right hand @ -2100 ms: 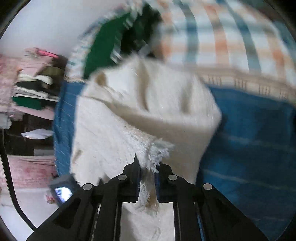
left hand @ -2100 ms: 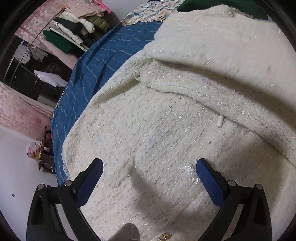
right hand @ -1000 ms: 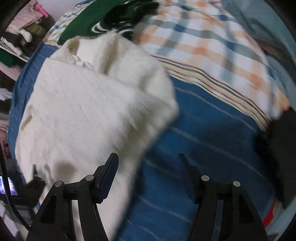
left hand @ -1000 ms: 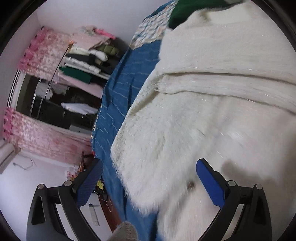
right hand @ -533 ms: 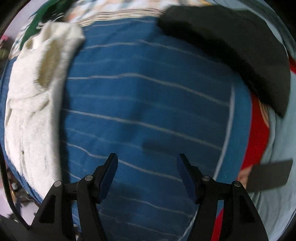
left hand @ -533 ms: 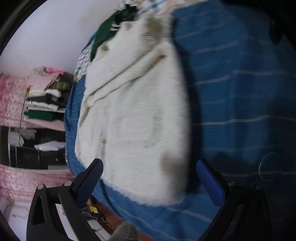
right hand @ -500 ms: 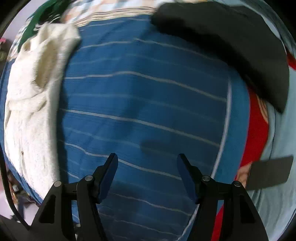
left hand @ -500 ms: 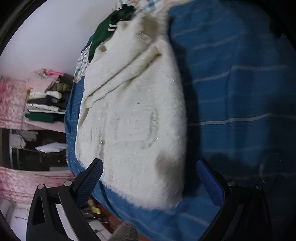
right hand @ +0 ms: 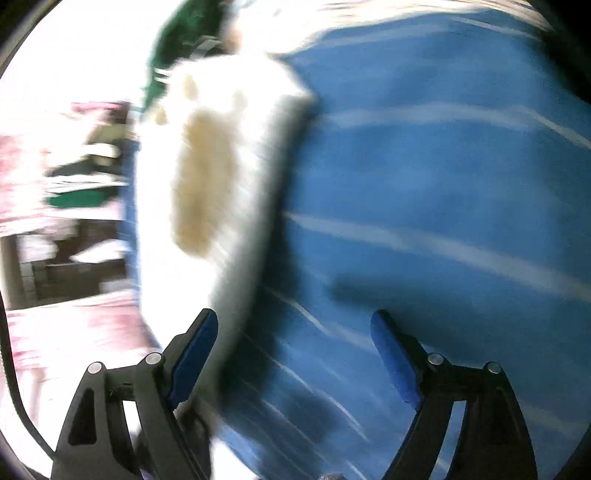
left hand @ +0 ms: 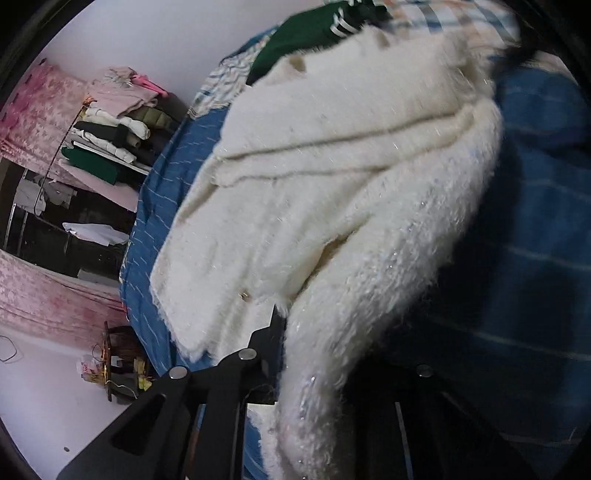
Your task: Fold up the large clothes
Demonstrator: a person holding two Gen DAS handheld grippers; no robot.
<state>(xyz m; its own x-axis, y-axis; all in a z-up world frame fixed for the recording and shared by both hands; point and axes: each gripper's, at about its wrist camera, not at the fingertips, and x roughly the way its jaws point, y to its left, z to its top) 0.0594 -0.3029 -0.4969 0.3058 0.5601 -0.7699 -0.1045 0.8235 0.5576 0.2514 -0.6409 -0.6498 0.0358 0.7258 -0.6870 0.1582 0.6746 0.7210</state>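
Observation:
A large white fuzzy sweater (left hand: pixel 332 177) lies folded lengthwise on the blue striped bedspread (left hand: pixel 535 229). My left gripper (left hand: pixel 295 332) is shut on its near lower corner. The fluffy cloth drapes over the right finger and hides it, and only the black left finger (left hand: pixel 271 332) shows. The right wrist view is blurred. There my right gripper (right hand: pixel 295 350) is open wide and its jaws are opening, just above the bedspread (right hand: pixel 424 184). The sweater's (right hand: pixel 221 166) right edge runs down beside the left blue pad (right hand: pixel 195 354), and no pad presses on it.
A green garment (left hand: pixel 303 40) and a plaid blanket (left hand: pixel 443 14) lie beyond the sweater's far end. Left of the bed stand a shelf with stacked folded clothes (left hand: pixel 110 125), pink curtains (left hand: pixel 40 295) and a small cluttered stand (left hand: pixel 118 365) on the floor.
My left gripper went from wide open to shut on the sweater's near corner, and the sweater looks closer. My right gripper swung left from the bare bedspread to the sweater's edge with wider jaws.

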